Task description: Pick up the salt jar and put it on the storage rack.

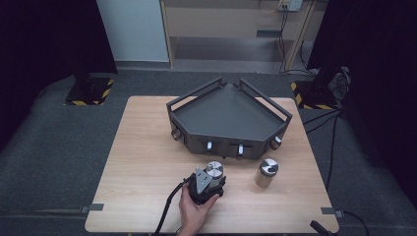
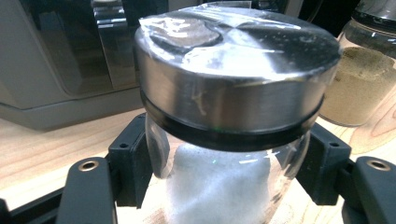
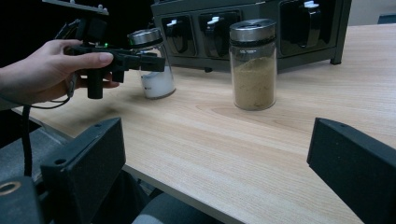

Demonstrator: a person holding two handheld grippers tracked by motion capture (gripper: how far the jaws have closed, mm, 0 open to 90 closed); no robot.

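Note:
A glass jar of white powder (image 1: 214, 170) with a steel lid stands on the wooden table (image 1: 142, 157), in front of the dark rack. My left gripper (image 1: 211, 178) is shut on it, and its black pads (image 2: 131, 163) press the glass on both sides just under the lid (image 2: 233, 70). From the right gripper view the same jar (image 3: 157, 74) sits on the tabletop in the left gripper (image 3: 140, 63), which a hand (image 3: 42, 70) holds. My right gripper (image 3: 215, 163) hangs open at the table's near edge with nothing between its jaws.
A second jar of brown powder (image 1: 266, 173) stands to the right of the held one (image 3: 253, 65) (image 2: 359, 79). A dark grey corner rack (image 1: 187, 98) with knobs on its front takes up the far middle of the table (image 3: 261, 23) (image 2: 56, 60).

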